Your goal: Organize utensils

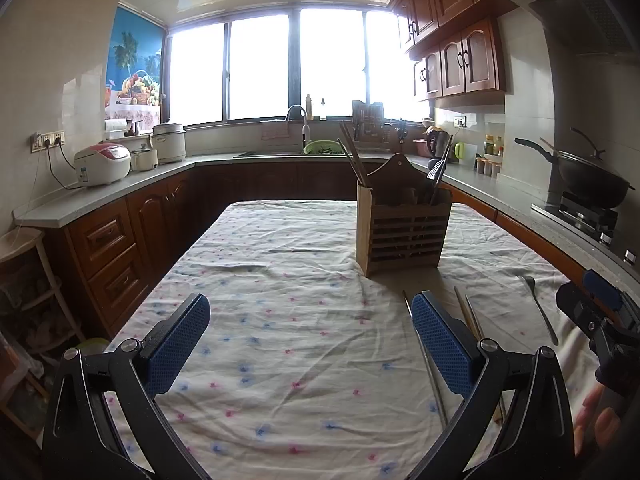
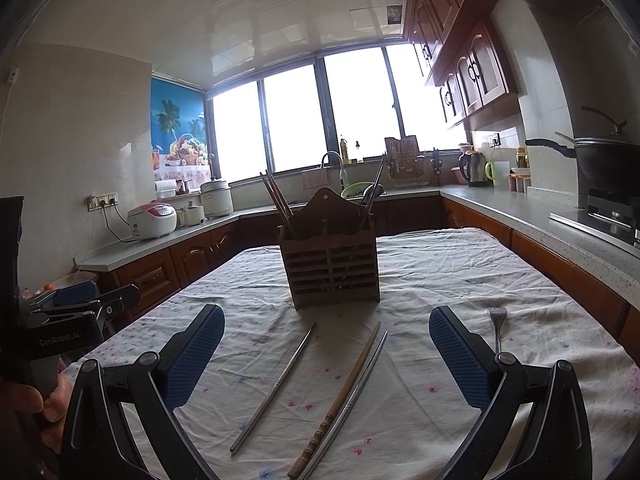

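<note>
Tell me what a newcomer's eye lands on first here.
The slatted wooden utensil holder stands upright mid-table on the floral tablecloth, chopsticks poking out of it. In front lie loose chopsticks and a fork, flat on the cloth. Behind, bright windows wash out the kitchen's far wall.

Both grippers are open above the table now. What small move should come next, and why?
Probably lower the right gripper onto the single metal chopstick and close on it. Both grippers are open and hold nothing. That chopstick lies alone on the cloth between the right fingers, apart from the wooden and metal pair beside it. The wooden holder stands just behind.
</note>
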`<state>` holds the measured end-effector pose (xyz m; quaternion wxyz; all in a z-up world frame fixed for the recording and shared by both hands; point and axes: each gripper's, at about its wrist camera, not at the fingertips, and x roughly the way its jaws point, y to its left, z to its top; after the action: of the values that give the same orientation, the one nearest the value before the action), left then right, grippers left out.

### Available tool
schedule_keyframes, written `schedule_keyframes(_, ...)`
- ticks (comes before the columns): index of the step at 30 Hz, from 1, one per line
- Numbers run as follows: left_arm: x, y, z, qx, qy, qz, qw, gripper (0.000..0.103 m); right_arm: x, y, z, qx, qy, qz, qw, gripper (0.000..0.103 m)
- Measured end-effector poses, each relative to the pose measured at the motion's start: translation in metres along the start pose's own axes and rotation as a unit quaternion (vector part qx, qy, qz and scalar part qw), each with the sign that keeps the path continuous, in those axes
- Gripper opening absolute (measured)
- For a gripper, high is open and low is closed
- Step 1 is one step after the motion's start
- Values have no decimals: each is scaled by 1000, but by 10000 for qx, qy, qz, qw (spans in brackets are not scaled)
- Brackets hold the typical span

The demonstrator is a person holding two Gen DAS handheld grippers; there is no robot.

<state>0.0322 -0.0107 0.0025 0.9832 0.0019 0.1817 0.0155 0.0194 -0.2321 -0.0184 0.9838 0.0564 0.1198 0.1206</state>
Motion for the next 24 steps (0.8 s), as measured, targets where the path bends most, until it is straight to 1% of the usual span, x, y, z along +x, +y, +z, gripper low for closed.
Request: schedule_keyframes(24,1,-2,1,20,9,-50,10000,103,0,4,2,3,-11,5,10000,103)
